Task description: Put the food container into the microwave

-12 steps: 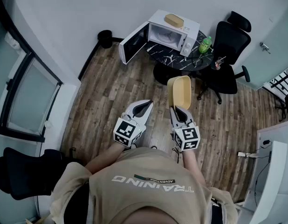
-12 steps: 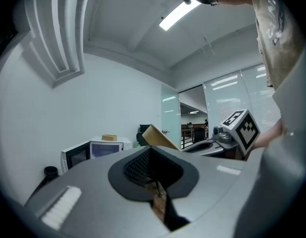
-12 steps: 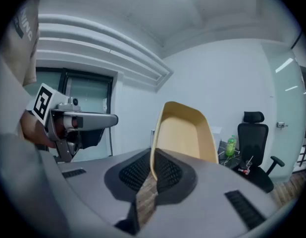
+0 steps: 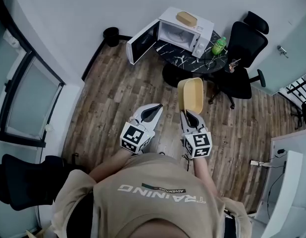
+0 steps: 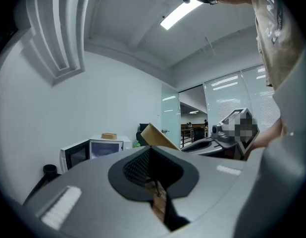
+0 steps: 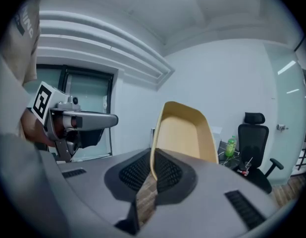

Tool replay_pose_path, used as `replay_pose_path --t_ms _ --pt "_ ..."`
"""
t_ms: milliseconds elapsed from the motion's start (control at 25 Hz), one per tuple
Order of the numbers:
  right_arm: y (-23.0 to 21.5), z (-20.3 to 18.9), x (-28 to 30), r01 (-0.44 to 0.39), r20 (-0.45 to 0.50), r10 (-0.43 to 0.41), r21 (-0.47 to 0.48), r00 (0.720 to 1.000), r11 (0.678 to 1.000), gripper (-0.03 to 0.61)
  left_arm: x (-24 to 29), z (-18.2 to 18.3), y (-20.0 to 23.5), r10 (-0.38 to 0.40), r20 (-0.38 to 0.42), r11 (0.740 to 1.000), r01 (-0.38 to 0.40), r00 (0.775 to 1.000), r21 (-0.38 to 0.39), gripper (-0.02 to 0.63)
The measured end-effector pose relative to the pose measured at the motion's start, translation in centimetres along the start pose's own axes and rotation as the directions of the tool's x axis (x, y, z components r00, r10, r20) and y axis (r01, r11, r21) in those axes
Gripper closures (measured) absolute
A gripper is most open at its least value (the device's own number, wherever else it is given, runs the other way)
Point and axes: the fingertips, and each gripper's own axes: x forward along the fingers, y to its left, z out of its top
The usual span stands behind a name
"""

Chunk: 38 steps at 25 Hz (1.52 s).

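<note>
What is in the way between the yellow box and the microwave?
Nothing visible. The food container, shut in the right gripper, has only open wooden floor between it and the table. The microwave has its door swung open, and its inside looks empty.

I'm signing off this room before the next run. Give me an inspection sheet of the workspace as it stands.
Surface: round black marbled table, mostly taken up by the microwave.
Job's things: white microwave on the table, door open; tan plastic food container held in the air, tipped on edge.
Clutter: green bottle on the table; flat tan object on the microwave's top.
Grippers: right gripper shut on the container's rim; left gripper shut, empty.
Cables: white power strip with lead on the floor, right.
Surroundings: wood-plank floor; black office chair; black bin by the wall.
</note>
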Motion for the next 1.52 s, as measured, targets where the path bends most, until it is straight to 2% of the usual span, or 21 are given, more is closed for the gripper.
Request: replay_pose_path --t_ms 200,640,920,1080,1200,1320,1520 --pt "-0.2 0.0 0.7 0.019 -0.016 -0.019 -0.015 1.0 1.0 0.554 0.5 -0.5 0.9 -0.01 -0.005 1.0 0.01 1.0 -0.015 0.611" --pt "-1.0 -0.8 4.1 0.051 -0.059 -0.05 0.014 0.997 0.999 0.554 2.4 -1.7 3.7 -0.057 -0.033 0.998 0.057 0.998 -0.009 0.611" --pt "-0.3 -2.2 6.6 0.07 -0.109 -0.066 0.031 0.992 0.997 0.554 2.7 -4.7 6.3 -0.096 -0.079 0.993 0.091 0.992 -0.075 0.611" --pt "-0.3 -3.0 7.9 0.079 -0.126 -0.07 0.074 0.99 0.994 0.554 3.1 -5.6 8.2 -0.083 -0.103 0.995 0.076 0.991 -0.069 0.611" --pt "-0.9 -4.2 8.8 0.083 -0.154 -0.065 0.11 0.986 0.99 0.554 3.7 -6.4 9.2 -0.07 -0.109 0.993 0.059 0.992 -0.101 0.611" --pt "-1.9 -4.5 10.5 0.063 -0.157 -0.047 0.097 0.986 0.993 0.554 4.6 -7.2 10.4 -0.054 -0.12 0.992 0.039 0.991 -0.121 0.611" --pt "-4.8 -4.0 12.2 0.035 -0.123 -0.025 0.08 0.992 0.996 0.554 7.4 -7.2 11.2 -0.014 -0.132 0.995 0.001 0.991 -0.095 0.611"
